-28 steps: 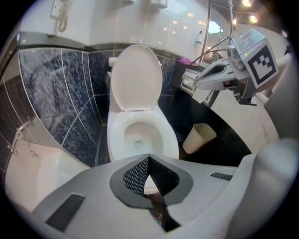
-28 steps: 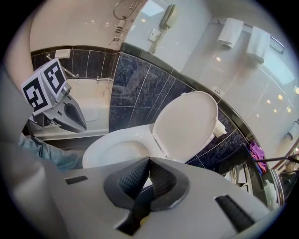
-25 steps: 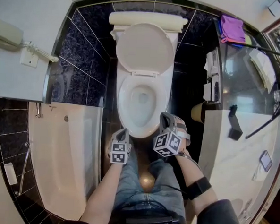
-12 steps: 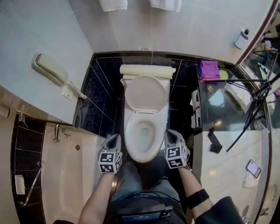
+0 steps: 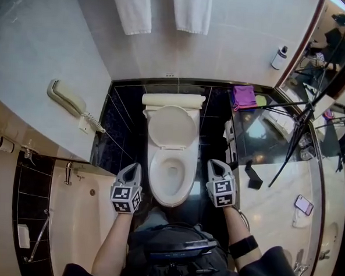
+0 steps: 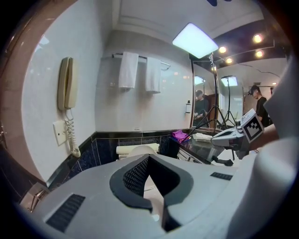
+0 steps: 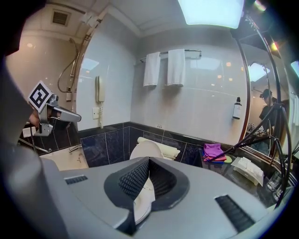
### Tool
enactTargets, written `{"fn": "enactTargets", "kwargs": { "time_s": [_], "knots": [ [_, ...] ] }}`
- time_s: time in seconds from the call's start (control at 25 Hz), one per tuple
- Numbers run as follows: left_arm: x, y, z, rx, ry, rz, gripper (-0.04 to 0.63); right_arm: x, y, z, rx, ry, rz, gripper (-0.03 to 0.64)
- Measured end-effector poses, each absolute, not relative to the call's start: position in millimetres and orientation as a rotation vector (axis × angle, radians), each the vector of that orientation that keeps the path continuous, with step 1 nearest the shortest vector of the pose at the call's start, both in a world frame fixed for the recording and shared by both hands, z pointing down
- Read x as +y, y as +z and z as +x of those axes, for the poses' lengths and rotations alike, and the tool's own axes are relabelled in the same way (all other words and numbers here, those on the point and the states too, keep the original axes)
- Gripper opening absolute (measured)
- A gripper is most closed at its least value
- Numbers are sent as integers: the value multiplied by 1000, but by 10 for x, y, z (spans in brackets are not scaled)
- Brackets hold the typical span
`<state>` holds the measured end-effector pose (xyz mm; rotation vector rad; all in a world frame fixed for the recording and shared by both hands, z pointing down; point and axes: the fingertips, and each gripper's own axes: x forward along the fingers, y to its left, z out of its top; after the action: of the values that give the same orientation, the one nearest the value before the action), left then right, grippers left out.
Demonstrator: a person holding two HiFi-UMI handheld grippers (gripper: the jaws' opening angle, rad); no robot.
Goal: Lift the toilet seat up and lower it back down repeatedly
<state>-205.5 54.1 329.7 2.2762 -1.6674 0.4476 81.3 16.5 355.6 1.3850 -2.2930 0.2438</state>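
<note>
The white toilet (image 5: 170,175) stands in the middle of the head view, its lid (image 5: 172,127) upright against the tank (image 5: 173,99). Whether the seat ring is raised with it I cannot tell. My left gripper (image 5: 132,169) hovers left of the bowl's front and my right gripper (image 5: 214,164) hovers right of it. Neither touches the toilet. In the left gripper view the left gripper (image 6: 148,157) is shut and holds nothing. The right gripper (image 7: 148,158) is likewise shut and bare in its own view, with the lid (image 7: 145,150) beyond it.
A wall phone (image 5: 67,99) hangs at the left above the bathtub (image 5: 68,215). Two towels (image 5: 131,9) hang on the back wall. At the right, a counter (image 5: 274,193) carries a purple cloth (image 5: 243,96) and a phone (image 5: 302,203), and a tripod (image 5: 295,136) leans across it.
Both grippers have risen from low at the bowl's front and now sit either side of it. The head view has pulled back, and the towels and more of the wall have come into sight.
</note>
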Motion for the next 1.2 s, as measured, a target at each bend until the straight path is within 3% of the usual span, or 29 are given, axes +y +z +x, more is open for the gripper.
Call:
{"fn": "enactTargets", "kwargs": {
  "time_s": [1.04, 1.2],
  "knots": [
    [384, 3359, -2237, -1713, 487, 2304, 0, -31, 3867, 769, -2226, 301, 1427, 23],
    [369, 3462, -2242, -1705, 506, 2317, 0, -54, 4053, 772, -2219, 390, 1441, 84]
  ]
}}
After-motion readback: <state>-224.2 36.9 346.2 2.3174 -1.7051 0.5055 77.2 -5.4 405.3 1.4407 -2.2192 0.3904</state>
